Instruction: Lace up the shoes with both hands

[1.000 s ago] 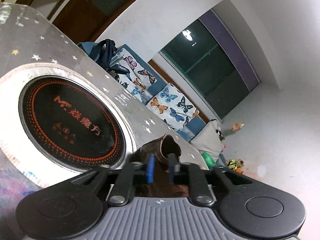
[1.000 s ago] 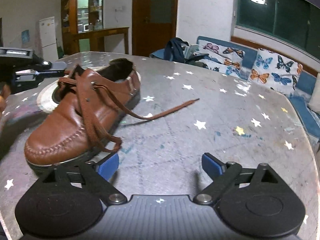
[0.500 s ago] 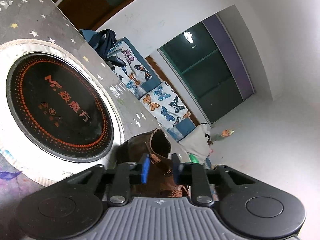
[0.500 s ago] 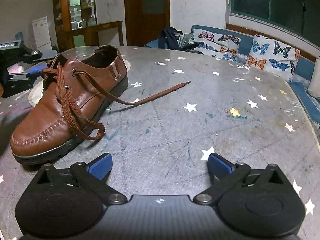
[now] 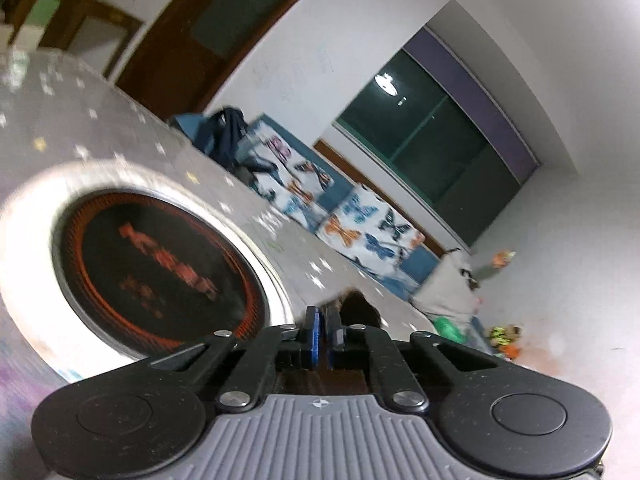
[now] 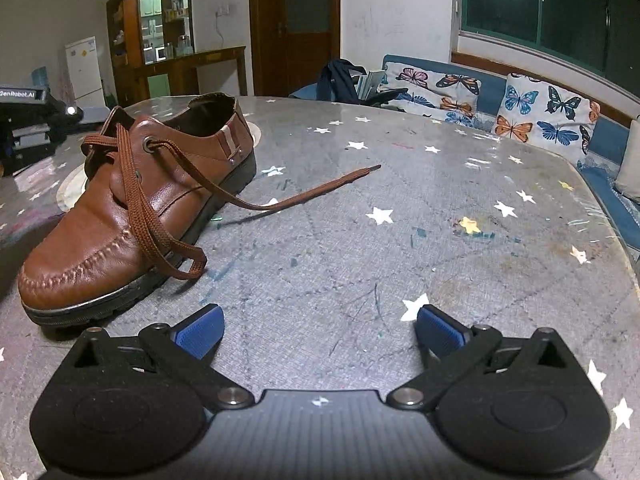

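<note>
Worktop lies bare and star-speckled just ahead of my right hand-held gripper, open room running to its curved far edge, where a sofa with two butterfly cushions stands.

One brown shoe rests at the near left, toe toward me, heel over a round hob ring set in the surface. One brown lace trails from its eyelet out to the right, its tip lying flat; a loop of it drapes down the near flank.

My right hand-held gripper hangs with jaws wide apart, holding nothing, clear of the shoe. My left hand-held gripper has just been closing: its blue pads sit almost together by the shoe's collar, and I cannot tell whether lace is pinched between them.
</note>
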{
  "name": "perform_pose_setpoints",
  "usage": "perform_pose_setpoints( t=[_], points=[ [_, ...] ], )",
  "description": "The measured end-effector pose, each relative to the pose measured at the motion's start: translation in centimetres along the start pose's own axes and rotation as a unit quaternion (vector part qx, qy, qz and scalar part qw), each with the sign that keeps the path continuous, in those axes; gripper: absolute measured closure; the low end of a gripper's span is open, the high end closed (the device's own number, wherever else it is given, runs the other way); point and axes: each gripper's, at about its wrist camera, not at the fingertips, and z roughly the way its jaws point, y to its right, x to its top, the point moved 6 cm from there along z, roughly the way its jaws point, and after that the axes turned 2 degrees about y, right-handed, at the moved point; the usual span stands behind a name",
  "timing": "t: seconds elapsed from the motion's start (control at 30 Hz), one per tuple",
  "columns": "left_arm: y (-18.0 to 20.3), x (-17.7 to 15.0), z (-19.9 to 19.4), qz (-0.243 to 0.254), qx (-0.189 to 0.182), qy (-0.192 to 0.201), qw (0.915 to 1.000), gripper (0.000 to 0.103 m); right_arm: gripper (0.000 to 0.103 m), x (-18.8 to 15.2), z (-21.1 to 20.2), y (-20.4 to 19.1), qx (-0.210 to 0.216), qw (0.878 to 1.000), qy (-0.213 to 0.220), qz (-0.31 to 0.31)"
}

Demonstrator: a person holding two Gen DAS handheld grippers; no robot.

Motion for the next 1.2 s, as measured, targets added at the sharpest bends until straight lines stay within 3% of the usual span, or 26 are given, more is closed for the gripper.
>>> perform_pose_setpoints(
  t=[0.2, 0.4, 0.5, 0.73, 1.2],
  points=[
    [0.5, 0.2, -0.5, 0.015, -0.014, -0.007, 0.9998, 0.099, 0.0, 0.0, -0.1, 0.0, 0.0, 1.0, 0.0, 0.0],
    [0.7, 0.2, -0.5, 0.035, 0.015, 0.004, 0.9993, 0.1, 0.0, 0.0, 0.1, -0.1, 0.0, 1.0, 0.0, 0.0],
    [1.3, 0.9, -0.8, 0.08, 0.047, 0.02, 0.9955, 0.1, 0.0, -0.1, 0.1, -0.1, 0.0, 1.0, 0.0, 0.0],
    [3.1, 2.5, -1.9, 0.142, 0.064, 0.05, 0.9865, 0.1, 0.0, -0.1, 0.2, -0.1, 0.0, 1.0, 0.001, 0.0],
    [5.2, 6.7, -4.3, 0.205, 0.088, 0.105, 0.9692, 0.1, 0.0, 0.0, 0.2, -0.1, 0.0, 1.0, 0.001, 0.0]
  ],
)
